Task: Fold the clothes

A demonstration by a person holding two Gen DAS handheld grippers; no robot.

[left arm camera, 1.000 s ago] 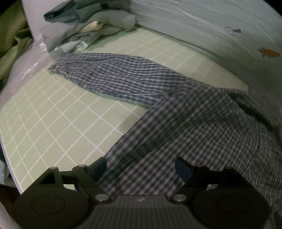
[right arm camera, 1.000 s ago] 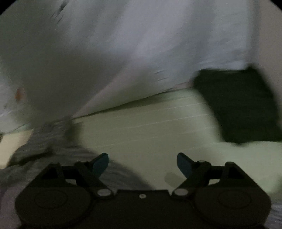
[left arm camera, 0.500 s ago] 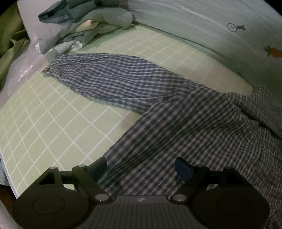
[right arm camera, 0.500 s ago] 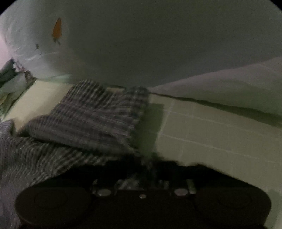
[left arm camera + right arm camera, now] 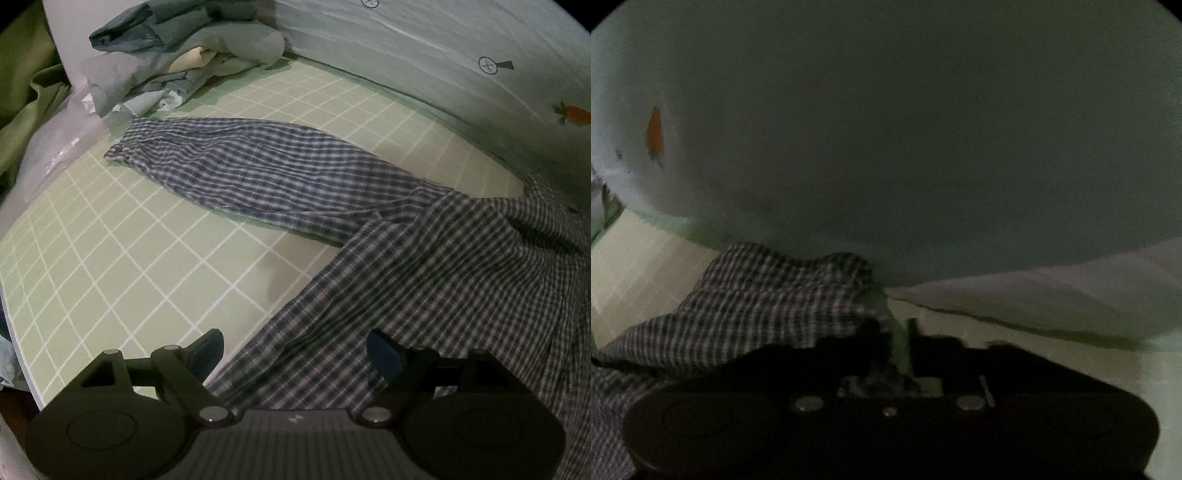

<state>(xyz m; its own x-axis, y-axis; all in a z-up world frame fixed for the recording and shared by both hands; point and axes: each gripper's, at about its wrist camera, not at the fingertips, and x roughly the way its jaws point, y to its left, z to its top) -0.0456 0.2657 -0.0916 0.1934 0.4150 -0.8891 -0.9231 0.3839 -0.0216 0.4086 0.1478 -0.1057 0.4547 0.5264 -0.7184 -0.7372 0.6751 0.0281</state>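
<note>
Gridded green mat carries the shirt, sleeve spread left. Left claw hangs wide, empty, over the hem. Right claw is opening, shirt edge between its jaws; let go fully before you lift away.

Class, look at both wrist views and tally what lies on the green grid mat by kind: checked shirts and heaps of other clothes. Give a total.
Checked shirt: 1
Heap of pale blue-grey clothes: 1
Total: 2
</note>
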